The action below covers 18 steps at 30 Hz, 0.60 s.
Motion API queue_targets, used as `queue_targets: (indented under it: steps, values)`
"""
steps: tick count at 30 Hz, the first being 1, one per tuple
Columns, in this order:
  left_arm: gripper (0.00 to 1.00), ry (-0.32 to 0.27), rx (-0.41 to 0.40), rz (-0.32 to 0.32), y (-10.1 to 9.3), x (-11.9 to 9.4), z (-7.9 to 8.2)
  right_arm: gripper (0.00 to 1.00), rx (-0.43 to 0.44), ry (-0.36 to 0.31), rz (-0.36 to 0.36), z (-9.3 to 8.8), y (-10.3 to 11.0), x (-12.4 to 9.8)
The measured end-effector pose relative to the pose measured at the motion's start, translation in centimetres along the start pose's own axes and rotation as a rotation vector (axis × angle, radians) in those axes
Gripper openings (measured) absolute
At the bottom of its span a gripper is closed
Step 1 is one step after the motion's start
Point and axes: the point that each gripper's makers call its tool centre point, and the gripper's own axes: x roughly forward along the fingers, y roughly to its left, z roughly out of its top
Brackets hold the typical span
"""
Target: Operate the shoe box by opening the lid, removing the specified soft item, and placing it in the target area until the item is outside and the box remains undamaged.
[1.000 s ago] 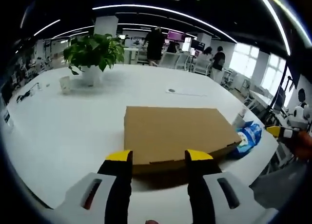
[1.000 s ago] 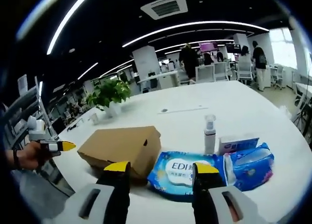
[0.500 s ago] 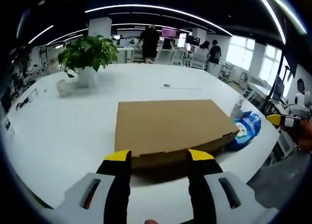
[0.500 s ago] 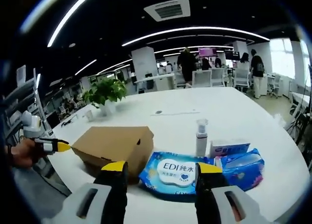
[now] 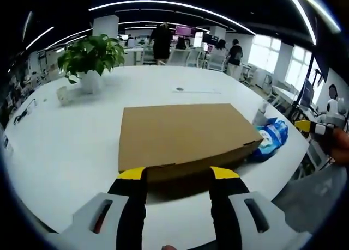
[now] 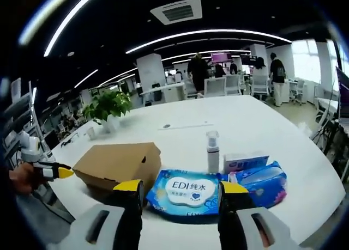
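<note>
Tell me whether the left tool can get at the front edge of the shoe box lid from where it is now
Probably yes. The left tool is open and lined up with the near edge of the closed shoe box, with nothing between them. The blue wipes pack lies off to the box's far side.

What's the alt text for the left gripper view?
A closed brown cardboard shoe box lies on a white table, just beyond the open yellow-tipped jaws of the left gripper. A blue soft pack sits by the box's right end, a potted plant stands far left, and the right gripper enters at the right edge.
</note>
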Motion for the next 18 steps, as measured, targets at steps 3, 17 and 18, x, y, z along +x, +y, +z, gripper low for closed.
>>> queue_targets:
  steps: [3, 17, 18]
  values:
    - [0.45, -0.005, -0.003, 0.001, 0.0, -0.04, 0.08, 0.54, -0.003, 0.0, 0.001, -0.02, 0.08, -0.01]
    - [0.45, -0.025, -0.017, -0.004, 0.13, -0.17, 0.39, 0.54, -0.003, 0.011, -0.006, -0.26, -0.08, -0.02]
    - [0.45, -0.027, -0.017, -0.002, 0.17, -0.21, 0.46, 0.54, -0.002, 0.013, -0.007, -0.3, -0.09, -0.01]
